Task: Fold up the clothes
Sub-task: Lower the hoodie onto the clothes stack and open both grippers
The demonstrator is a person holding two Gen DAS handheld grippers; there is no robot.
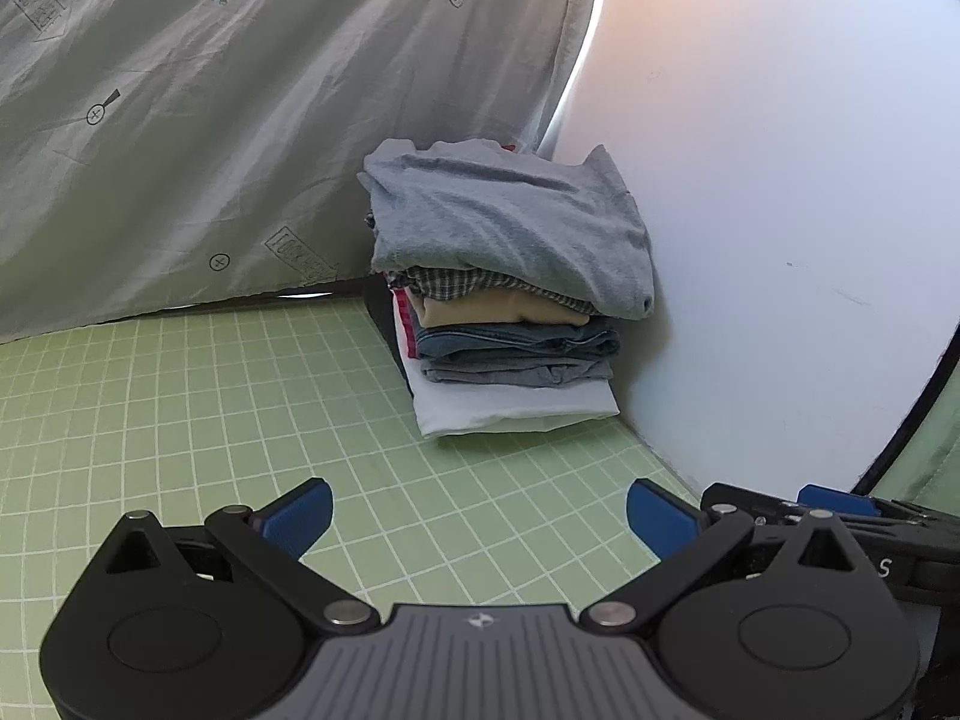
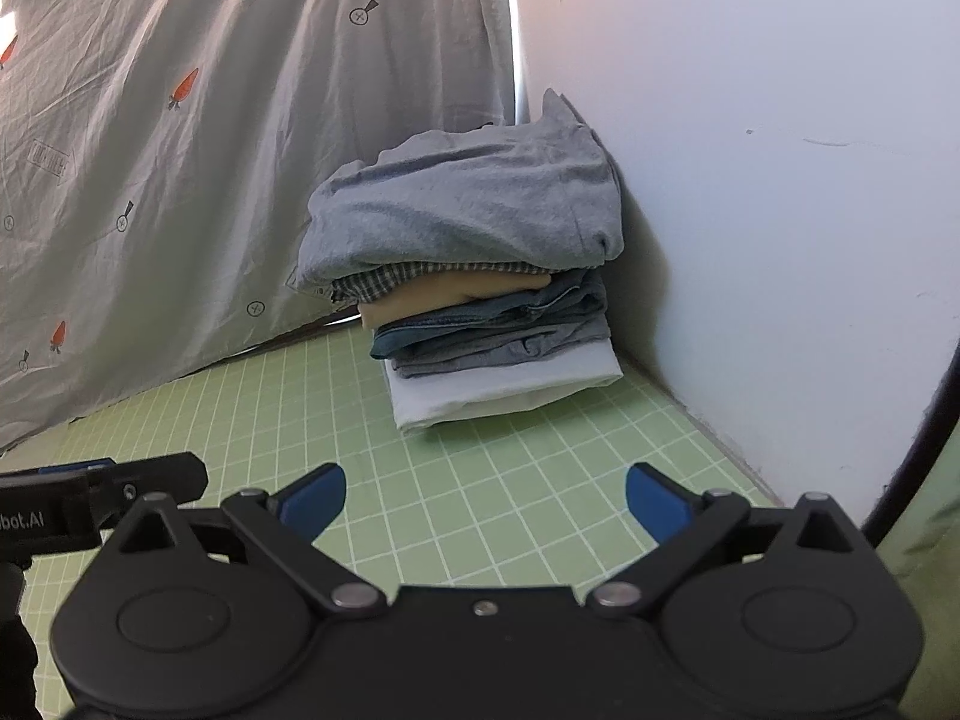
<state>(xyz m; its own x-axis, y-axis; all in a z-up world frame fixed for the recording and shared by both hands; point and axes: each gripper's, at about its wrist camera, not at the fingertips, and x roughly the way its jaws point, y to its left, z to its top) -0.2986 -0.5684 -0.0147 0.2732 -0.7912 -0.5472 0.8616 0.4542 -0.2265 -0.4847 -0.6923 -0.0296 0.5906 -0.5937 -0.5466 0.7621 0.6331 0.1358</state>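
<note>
Two handheld grippers sit closest to the cameras, side by side above a green grid mat (image 1: 180, 396). Both the left gripper (image 1: 479, 519) and the right gripper (image 2: 486, 507) have their blue-tipped jaws spread wide, holding nothing. Ahead, a stack of folded clothes (image 1: 510, 294) rests on the mat, tucked against a white wall (image 1: 780, 180) and beside a hanging grey sheet with carrot prints (image 1: 180, 120). A grey-blue garment (image 2: 462, 204) drapes loosely on top. It looks soft, light and floppy; pinching a hem or corner would likely hold best.

Left tool (image 1: 479, 517) jaws spread wide, empty; right tool (image 2: 486, 501) likewise, side by side, both level, pointing forward.
</note>
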